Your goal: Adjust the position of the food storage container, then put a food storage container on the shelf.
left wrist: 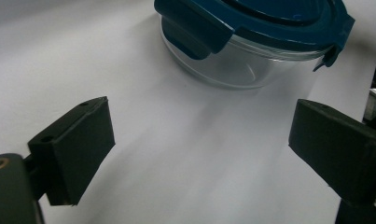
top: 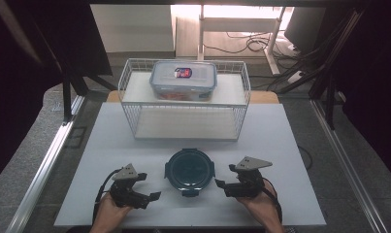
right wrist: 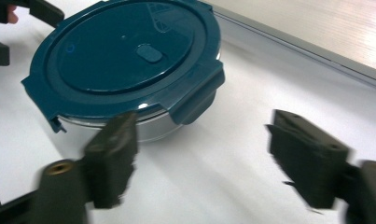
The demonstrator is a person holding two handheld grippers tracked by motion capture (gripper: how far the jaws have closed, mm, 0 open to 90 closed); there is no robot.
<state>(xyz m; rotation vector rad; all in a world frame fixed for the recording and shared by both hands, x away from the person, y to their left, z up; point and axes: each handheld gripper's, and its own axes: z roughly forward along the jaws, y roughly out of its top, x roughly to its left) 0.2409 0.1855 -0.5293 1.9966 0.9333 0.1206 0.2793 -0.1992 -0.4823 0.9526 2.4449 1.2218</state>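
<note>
round glass container (top: 189, 168), blue lid on, mid-bench | left gripper (top: 148, 187) just left, fingers released | right gripper (top: 224, 177) just right, fingers released

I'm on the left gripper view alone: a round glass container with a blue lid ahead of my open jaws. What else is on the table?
Observer: A white wire rack stands beyond the round container, with a rectangular lidded box on its upper shelf.
Operator: Where is the other gripper?
Observer: The right gripper sits on the container's other side, jaws open and apart from it, like the left gripper.
Operator: Is the lid latched all round?
Observer: The right gripper view shows one side flap folded down; I cannot tell about the others.
</note>
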